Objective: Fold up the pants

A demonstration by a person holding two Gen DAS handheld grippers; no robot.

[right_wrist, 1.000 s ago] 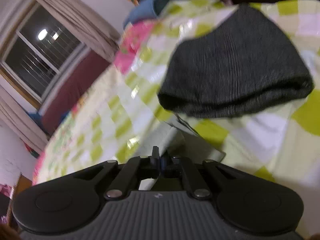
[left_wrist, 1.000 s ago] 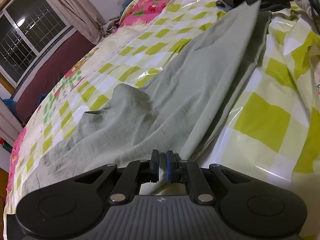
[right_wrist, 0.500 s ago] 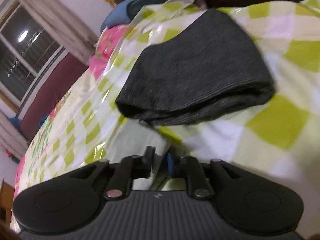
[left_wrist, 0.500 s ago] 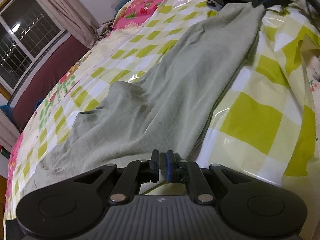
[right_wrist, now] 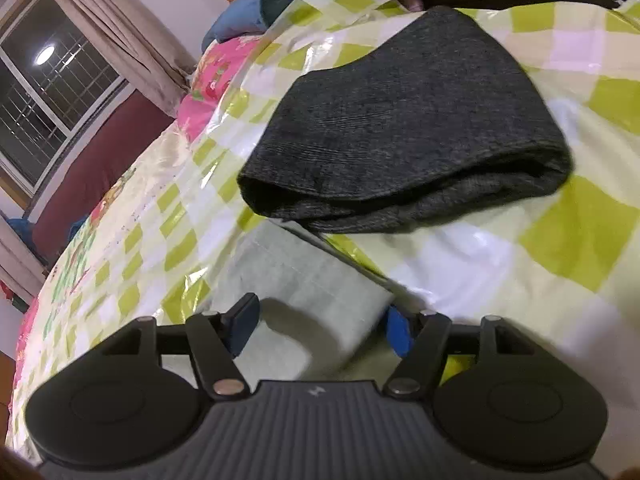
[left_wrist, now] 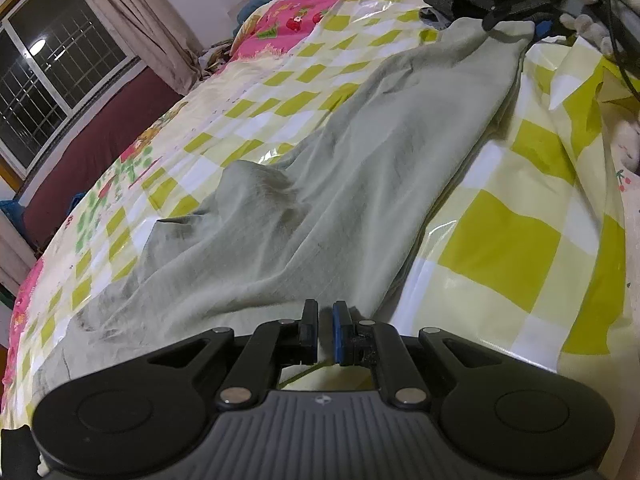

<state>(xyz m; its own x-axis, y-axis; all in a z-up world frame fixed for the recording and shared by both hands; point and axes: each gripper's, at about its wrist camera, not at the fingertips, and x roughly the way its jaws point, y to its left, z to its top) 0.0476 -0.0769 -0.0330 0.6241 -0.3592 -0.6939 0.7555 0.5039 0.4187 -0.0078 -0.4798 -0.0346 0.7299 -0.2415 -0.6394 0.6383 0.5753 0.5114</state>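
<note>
- The pale green pants (left_wrist: pixel 340 184) lie stretched along the bed (left_wrist: pixel 516 248).
- The right hand-held gripper (right_wrist: pixel 320 328) has just been opening, so the hem below it lies released.
- The left hand-held gripper (left_wrist: pixel 325 330) is pinching the near edge.

A barred window (left_wrist: pixel 48 80) at ten o'clock reflects a lamp; beige curtains (left_wrist: pixel 132 28) hang beside it, above a maroon wall panel (left_wrist: pixel 100 128).
</note>
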